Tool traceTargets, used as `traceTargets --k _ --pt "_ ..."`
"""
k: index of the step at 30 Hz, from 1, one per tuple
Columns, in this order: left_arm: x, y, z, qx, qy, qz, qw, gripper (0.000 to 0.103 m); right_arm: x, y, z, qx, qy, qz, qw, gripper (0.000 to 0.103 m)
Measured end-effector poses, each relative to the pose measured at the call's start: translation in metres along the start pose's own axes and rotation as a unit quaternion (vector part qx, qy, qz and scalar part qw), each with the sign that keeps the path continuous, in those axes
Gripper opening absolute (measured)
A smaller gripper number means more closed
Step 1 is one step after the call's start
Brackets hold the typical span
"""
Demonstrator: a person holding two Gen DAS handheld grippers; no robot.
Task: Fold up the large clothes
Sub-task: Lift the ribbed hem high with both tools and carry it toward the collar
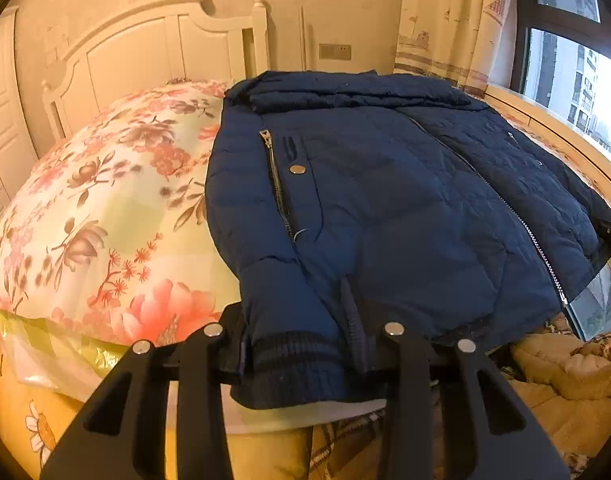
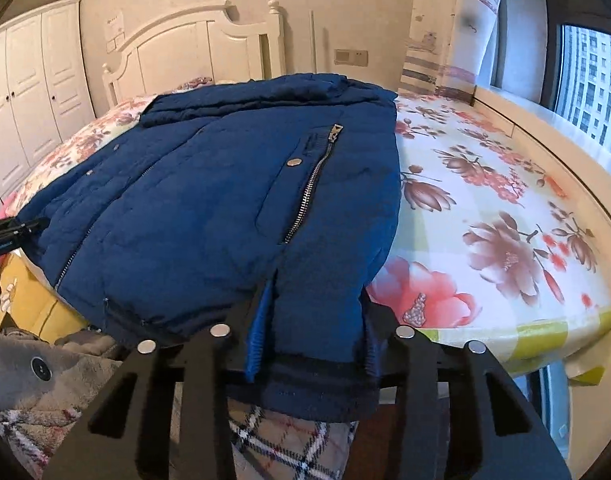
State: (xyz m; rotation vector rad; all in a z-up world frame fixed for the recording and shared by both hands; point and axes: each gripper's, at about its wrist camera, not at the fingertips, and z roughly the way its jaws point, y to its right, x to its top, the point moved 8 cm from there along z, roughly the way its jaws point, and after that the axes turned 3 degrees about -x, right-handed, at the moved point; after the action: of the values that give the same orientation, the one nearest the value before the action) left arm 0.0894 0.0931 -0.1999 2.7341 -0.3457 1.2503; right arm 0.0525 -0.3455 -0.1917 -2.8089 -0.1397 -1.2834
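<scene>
A white headboard [image 1: 153, 40] stands at the far end of the floral bedsheet [image 1: 105, 208]. A white wardrobe [image 2: 33, 92] stands left of the headboard; a patterned curtain [image 1: 445, 20] and window [image 2: 589, 80] lie right of it.

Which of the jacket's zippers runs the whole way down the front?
The centre zipper on the blue jacket, running from collar to hem. The two pocket zippers are short, each beside a silver snap.

Jacket [image 1: 385, 208] flat on the bed [image 1: 105, 208], hem at the near edge, collar toward the headboard [image 1: 157, 48] behind. Window [image 1: 565, 80] to the right, wardrobe [image 2: 33, 92] to the left. Blankets [image 2: 45, 380] below the near edge.
</scene>
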Motion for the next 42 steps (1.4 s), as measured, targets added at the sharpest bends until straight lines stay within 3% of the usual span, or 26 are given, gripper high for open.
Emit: traceTargets --k 1,3,4,6,9,11,13,16,20,23,26,28,31,35,37,39,42 --pt "0.000 -0.002 0.000 -0.001 0.006 -0.007 1.0000 0.041 0.001 0.002 0.001 0.004 0.003 0.012 1.000 0.042" --pt "-0.001 -0.008 0.005 0.007 0.010 -0.028 0.9995 0.059 0.002 0.004 0.003 0.002 0.004 0.023 1.000 0.045" --pt "-0.001 -0.014 0.007 0.025 0.008 -0.042 0.9988 0.075 0.003 0.003 0.003 -0.008 0.002 0.015 1.000 0.046" --pt "-0.002 -0.021 0.008 0.020 0.007 -0.065 0.9977 0.080 0.003 0.000 0.004 -0.023 0.002 -0.004 1.000 0.048" --pt "0.000 -0.011 0.005 0.003 0.002 -0.038 0.9993 0.054 0.003 -0.002 0.003 -0.025 0.008 -0.005 1.000 0.045" --pt "0.002 -0.003 0.002 -0.007 0.002 -0.024 0.9997 0.029 0.003 -0.007 -0.001 -0.024 0.017 -0.017 0.999 0.036" --pt "0.003 0.004 -0.008 -0.017 0.006 -0.012 0.9998 0.020 0.002 -0.011 -0.009 -0.018 0.023 -0.020 0.999 0.027" --pt "-0.001 0.006 -0.033 -0.055 0.005 -0.024 0.9982 0.017 -0.003 -0.008 -0.033 0.007 0.029 0.001 1.000 0.021" --pt "-0.007 0.007 -0.100 -0.126 0.034 -0.044 0.9905 0.016 -0.012 -0.013 -0.104 0.069 0.048 0.014 0.996 0.019" --pt "0.014 0.002 -0.149 -0.179 0.086 -0.077 0.9771 0.017 0.016 -0.020 -0.160 0.091 0.112 0.008 0.990 0.019" --pt "0.059 -0.012 -0.159 -0.212 0.129 -0.125 0.9607 0.018 0.064 -0.027 -0.178 0.093 0.165 -0.005 0.982 0.019" --pt "0.095 -0.019 -0.148 -0.198 0.138 -0.137 0.9607 0.018 0.100 -0.031 -0.168 0.072 0.179 -0.025 0.981 0.019" --pt "0.162 -0.021 -0.112 -0.154 0.149 -0.119 0.9696 0.022 0.168 -0.023 -0.120 0.063 0.162 -0.011 0.985 0.019" --pt "0.243 -0.036 -0.031 -0.100 0.108 -0.145 0.9783 0.029 0.242 -0.002 -0.043 0.055 0.124 0.039 0.990 0.020" --pt "0.270 -0.049 0.019 -0.110 0.060 -0.176 0.9763 0.038 0.273 0.016 0.019 0.063 0.059 0.084 0.993 0.022" --pt "0.289 -0.071 0.073 -0.119 0.006 -0.224 0.9673 0.048 0.286 0.036 0.067 0.076 0.003 0.141 0.987 0.025" --pt "0.301 -0.111 0.115 -0.102 -0.003 -0.278 0.9551 0.073 0.294 0.071 0.111 0.091 -0.022 0.203 0.975 0.034"
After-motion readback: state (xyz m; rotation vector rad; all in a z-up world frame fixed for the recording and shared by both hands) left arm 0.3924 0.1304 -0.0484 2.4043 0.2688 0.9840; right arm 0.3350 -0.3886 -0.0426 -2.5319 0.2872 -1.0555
